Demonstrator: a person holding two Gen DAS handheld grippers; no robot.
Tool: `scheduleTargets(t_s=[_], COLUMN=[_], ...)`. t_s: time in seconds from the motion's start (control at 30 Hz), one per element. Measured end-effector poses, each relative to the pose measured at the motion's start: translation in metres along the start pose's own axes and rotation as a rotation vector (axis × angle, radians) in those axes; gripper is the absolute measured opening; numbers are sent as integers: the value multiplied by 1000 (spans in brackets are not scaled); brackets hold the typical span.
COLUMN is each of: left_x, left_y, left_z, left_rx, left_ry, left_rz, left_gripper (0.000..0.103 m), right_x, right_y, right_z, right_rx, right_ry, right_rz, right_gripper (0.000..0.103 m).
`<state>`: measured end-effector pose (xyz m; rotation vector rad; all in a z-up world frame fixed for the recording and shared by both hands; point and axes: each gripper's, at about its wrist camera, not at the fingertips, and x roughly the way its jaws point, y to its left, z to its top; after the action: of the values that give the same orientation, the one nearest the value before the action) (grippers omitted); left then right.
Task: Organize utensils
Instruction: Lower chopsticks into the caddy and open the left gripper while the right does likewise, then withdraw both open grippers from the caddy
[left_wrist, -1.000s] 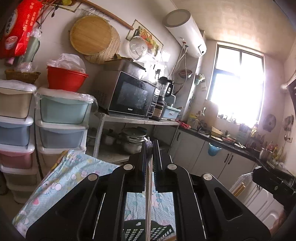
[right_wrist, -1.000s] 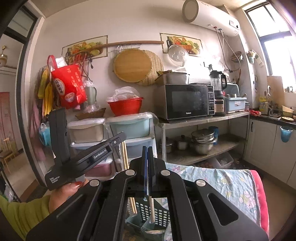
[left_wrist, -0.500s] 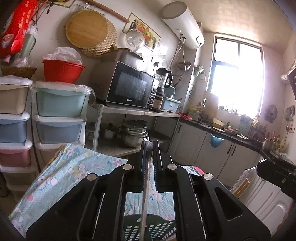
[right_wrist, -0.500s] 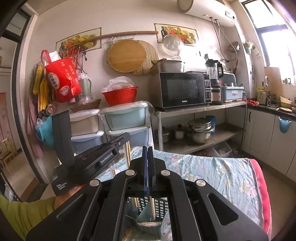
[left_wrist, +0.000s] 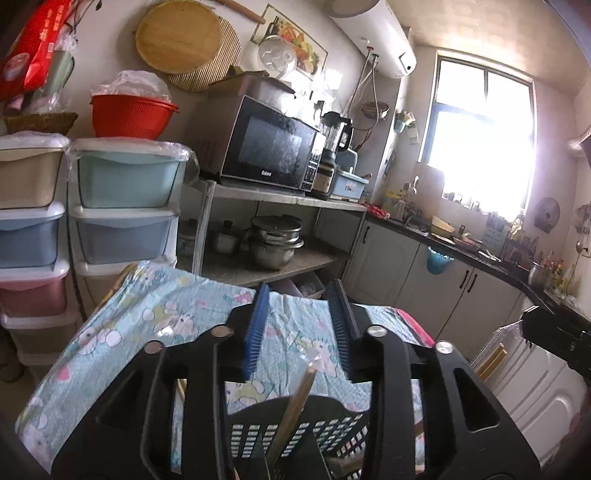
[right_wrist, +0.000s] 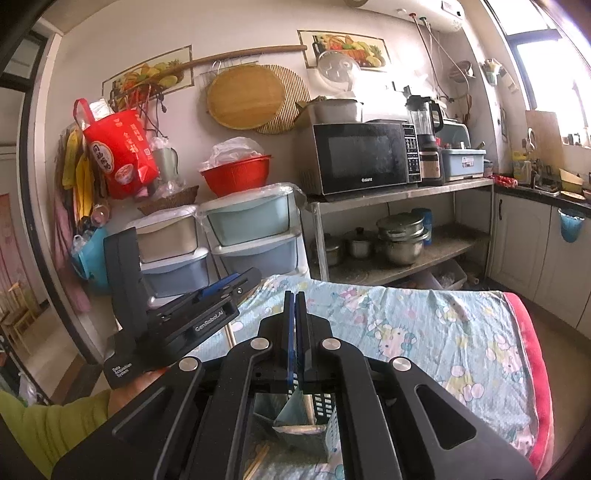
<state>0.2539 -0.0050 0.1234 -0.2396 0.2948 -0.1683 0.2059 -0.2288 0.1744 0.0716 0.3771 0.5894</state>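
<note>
Left gripper (left_wrist: 299, 325) spread wide, fingers well apart, nothing between them. Below it, a chopstick (left_wrist: 293, 406) stands tilted in the black slotted basket (left_wrist: 295, 435), its upper end just under the gap between the fingers and leaning toward the right finger; not touching either pad. A second stick end shows low at the basket's right side, too blurred to identify. Basket sits on the counter, which is covered by a light blue cartoon-print cloth (left_wrist: 147, 325). Right gripper (right_wrist: 294, 332) clenched, pads pressed together; from its own camera a thin wooden stick (right_wrist: 307, 406) runs down from between the pads into the basket (right_wrist: 325, 406), so it appears to be grasping a chopstick, lower end inside a grey-blue compartment. More chopsticks (right_wrist: 258, 458) lie loose at the lower edge of that view, left of the basket. In the right view the left gripper (right_wrist: 221, 291) is seen from the side, up and to the left, held by a hand with a green sleeve. Background: microwave (left_wrist: 269, 147) on a metal shelf, pots (left_wrist: 275, 240) beneath, stacked pastel drawers (left_wrist: 122, 206) with a red bowl (left_wrist: 131, 114) on top, bright window (left_wrist: 484, 140) at right.
</note>
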Motion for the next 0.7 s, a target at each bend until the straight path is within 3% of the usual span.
scheduleTargets(t_s=[0.3,0.43,0.7], left_x=[-5,-8,-17], left_y=[8,11,15], left_z=[-10,-11,-14], left_rx=[-19,-28,-31], left_ry=[47,58,73], left_rz=[4,4,9], left_gripper=[43,49,60], right_x=[1,1,-3], right_y=[-2,-3,-2], right_z=[-6,-10,-15], right_rx=[12,16,21], right_ry=[22,29,33], right_rz=[1,-1,-1], right_gripper=[2,17,29])
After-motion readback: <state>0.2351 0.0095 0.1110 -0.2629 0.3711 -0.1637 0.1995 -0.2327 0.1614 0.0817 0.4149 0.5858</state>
